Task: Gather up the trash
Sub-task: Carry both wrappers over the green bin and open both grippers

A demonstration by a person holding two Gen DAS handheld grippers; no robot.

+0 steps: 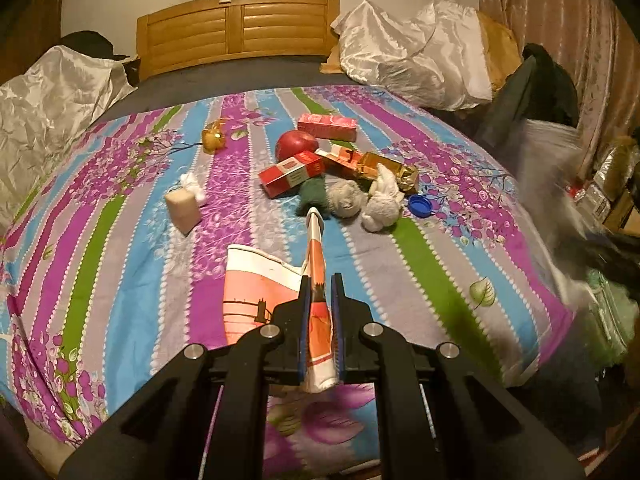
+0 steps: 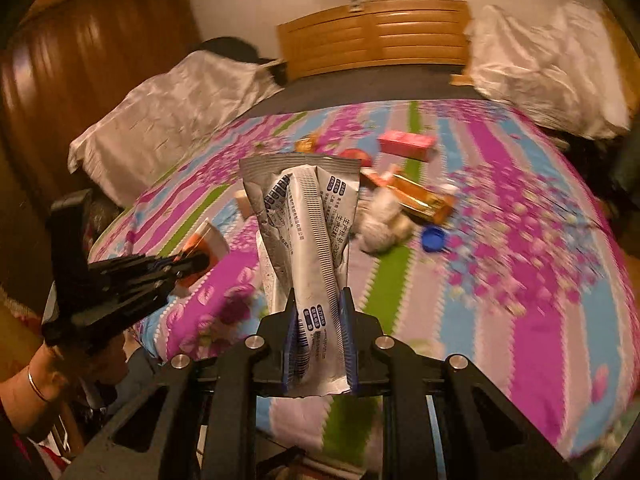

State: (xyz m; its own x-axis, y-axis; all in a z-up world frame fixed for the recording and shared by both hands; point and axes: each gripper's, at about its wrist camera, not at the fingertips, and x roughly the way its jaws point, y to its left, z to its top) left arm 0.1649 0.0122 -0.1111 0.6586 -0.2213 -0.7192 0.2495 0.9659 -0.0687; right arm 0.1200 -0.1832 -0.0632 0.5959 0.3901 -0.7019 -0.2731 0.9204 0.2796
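My left gripper (image 1: 320,292) is shut on a flattened orange-and-white paper cup (image 1: 256,292) and holds it above the near part of the bed. It also shows in the right wrist view (image 2: 188,266) at the left, with the cup (image 2: 208,246) in its jaws. My right gripper (image 2: 320,304) is shut on a crumpled silver foil packet (image 2: 308,216) with dark print. Trash lies in the middle of the bed: red cartons (image 1: 290,174), a gold wrapper (image 1: 390,168), crumpled tissues (image 1: 382,200), a blue bottle cap (image 1: 421,205), a red apple (image 1: 296,145).
A beige wrapped block (image 1: 183,207) and a small gold wrapper (image 1: 214,138) lie left of the pile. White satin pillows (image 1: 416,52) sit at both bed corners by the wooden headboard (image 1: 240,32). Curtain and clutter stand at the right (image 1: 600,184).
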